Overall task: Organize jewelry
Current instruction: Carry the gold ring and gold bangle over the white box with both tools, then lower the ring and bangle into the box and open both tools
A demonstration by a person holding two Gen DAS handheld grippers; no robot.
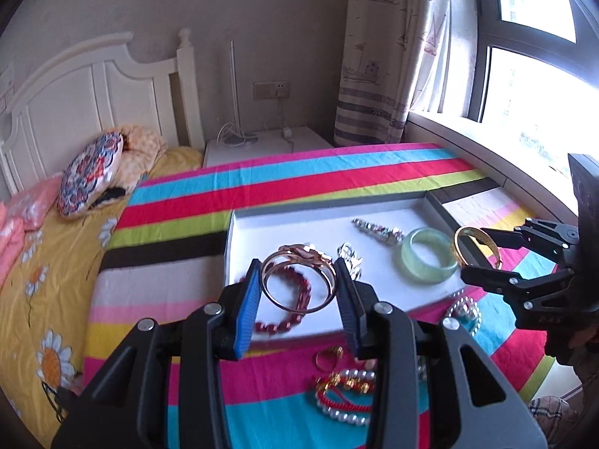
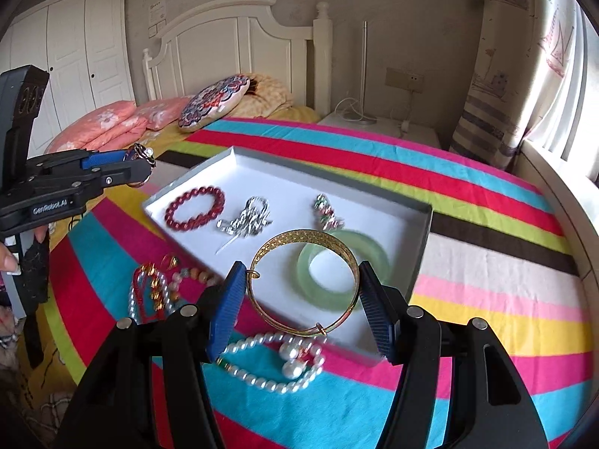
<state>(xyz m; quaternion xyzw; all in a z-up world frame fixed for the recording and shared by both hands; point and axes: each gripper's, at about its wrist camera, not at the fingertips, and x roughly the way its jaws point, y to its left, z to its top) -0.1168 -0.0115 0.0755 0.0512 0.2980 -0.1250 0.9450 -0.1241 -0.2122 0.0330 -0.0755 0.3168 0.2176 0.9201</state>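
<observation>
Left tongs [image 1: 297,292]: closed across a rose-gold bangle [image 1: 297,284], blue pads on opposite sides of the rim at 9 and 3 o'clock; ring held clear above the tray.
Right tongs [image 2: 299,295]: closed across a gold bangle [image 2: 303,280], gripped the same way, hanging over the tray's near corner.
Tray [image 2: 423,247]: shallow white box on the striped bedspread [image 2: 468,194]; holds a red bead bracelet [image 2: 194,207] at 10 o'clock, a silver chain piece [image 2: 247,220] mid-tray, a jewelled clip [image 2: 327,211] and a green jade bangle [image 2: 342,269] at 4 o'clock.
Loose pile: pearl strand [image 2: 277,359] and red-and-gold cord bracelet [image 2: 149,292] on the bedspread, at 6 to 8 o'clock of the tray.
Handling, metal bangles: judged light, stiff, slick; thin hoops may twist or slip out between the pads, so a hold across the diameter suits.
Handling, jade: likely heavier, brittle; set down gently, away from metal.
Handling, pearls: limp; pinch a bunch of beads.
</observation>
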